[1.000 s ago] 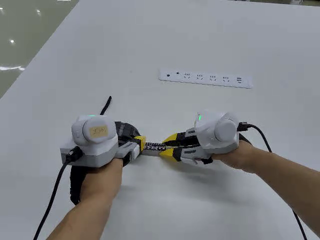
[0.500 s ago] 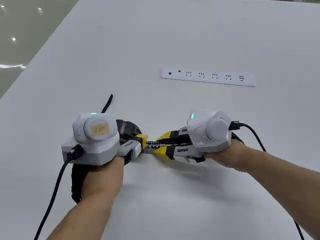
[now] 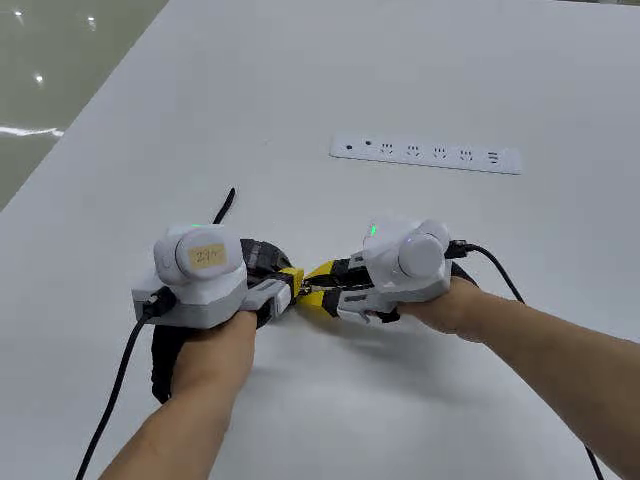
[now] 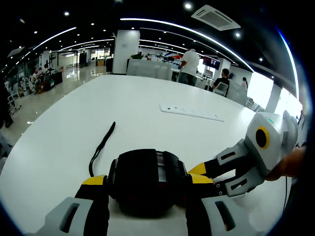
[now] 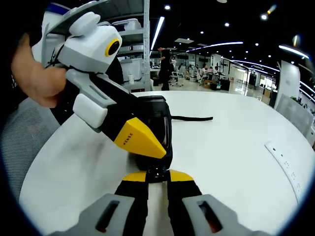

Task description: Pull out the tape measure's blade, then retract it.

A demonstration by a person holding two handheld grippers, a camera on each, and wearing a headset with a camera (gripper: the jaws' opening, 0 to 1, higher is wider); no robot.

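Tape measure (image 3: pixel 256 258), black-cased, is found low at 6 o'clock in the head view, close over the white table (image 3: pixel 400 80), and is clamped across its case by the left gripper (image 4: pixel 146 179). The blade end (image 5: pixel 156 171) is pinched right at the case mouth by the right gripper (image 5: pixel 157 176), jaws drawn tight on it. A power strip (image 3: pixel 427 155) is noted at 1 o'clock, well apart.

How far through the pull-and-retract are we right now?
Pull-out looks done, and the retract is nearly finished: the blade showed a longer stretch a second ago, and now the two grippers almost meet. In hand: the left gripper clamps the tape measure, and the right gripper pinches the blade's tip right at the case mouth. Left: feed in the last bit and let go.
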